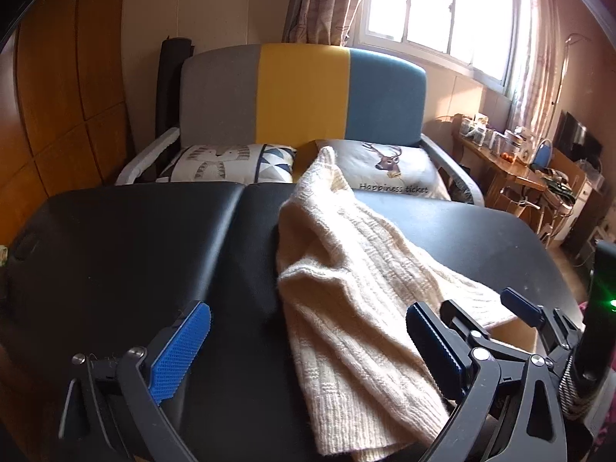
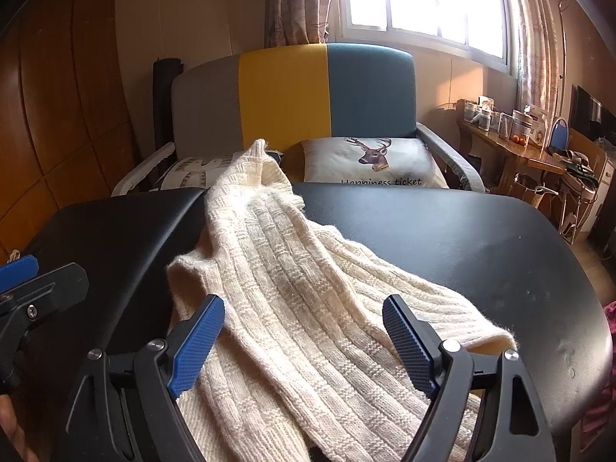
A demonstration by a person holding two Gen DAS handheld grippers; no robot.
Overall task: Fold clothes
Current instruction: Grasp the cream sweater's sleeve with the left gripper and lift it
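A cream knitted sweater (image 1: pixel 346 269) lies crumpled lengthwise on a black padded table (image 1: pixel 134 250), from the near edge to the far edge, where one end pokes up. My left gripper (image 1: pixel 308 350) is open and hovers low over the sweater's near left part, with nothing between its blue pads. In the right wrist view the sweater (image 2: pixel 288 288) fills the middle of the table (image 2: pixel 462 250). My right gripper (image 2: pixel 304 346) is also open, straddling the near end of the knit. Each gripper shows at the edge of the other's view.
Behind the table stands a sofa (image 1: pixel 304 92) with a grey, yellow and blue back and a deer cushion (image 2: pixel 369 159). A wooden wardrobe (image 1: pixel 69 115) is at the left. A cluttered desk (image 2: pixel 512 142) and a blue chair stand at the right under a bright window.
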